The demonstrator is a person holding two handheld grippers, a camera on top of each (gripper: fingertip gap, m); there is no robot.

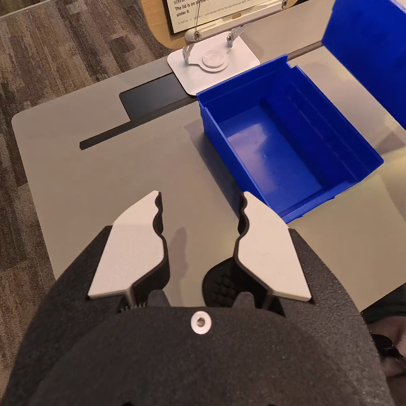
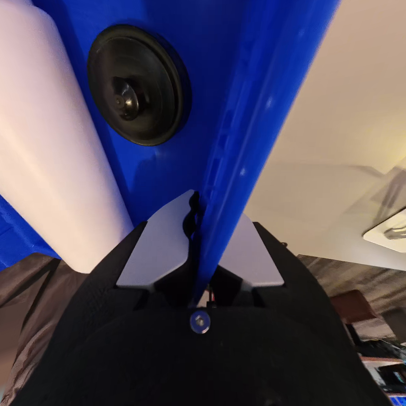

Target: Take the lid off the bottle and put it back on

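Gripping a blue bin point(image 2: 252, 109) by its side wall: right gripper point(image 2: 198, 211) closed hard on the thin wall, one finger inside, one outside. Bin apparently lifted and tilted, judging from the blur and from the left wrist view, where a blue bin hangs at far right above the table point(image 1: 109, 175). Inside it, a white bottle point(image 2: 48, 131) lying along the left side, and a black lid point(image 2: 138, 85) loose on the bin floor just right of the bottle, hollow side up. Lid therefore already off; whether touching the bottle, cannot tell.

Left gripper point(image 1: 201, 204) empty, jaws well apart, hovering over bare table near the left of a second blue bin point(image 1: 219, 153), which sits empty.

Risks noted:
- Pinch on a thin smooth wall, far from the load's centre: wall may slip or bin swing.
- Further tilt: bottle rolls, lid slides, both spill; lid could roll off the table edge at left to the carpet point(image 1: 33, 87).
- Round bottle on flat table: unsteady, hard for left gripper to catch.
- Lid landing hollow side down: needs flipping before re-fitting.
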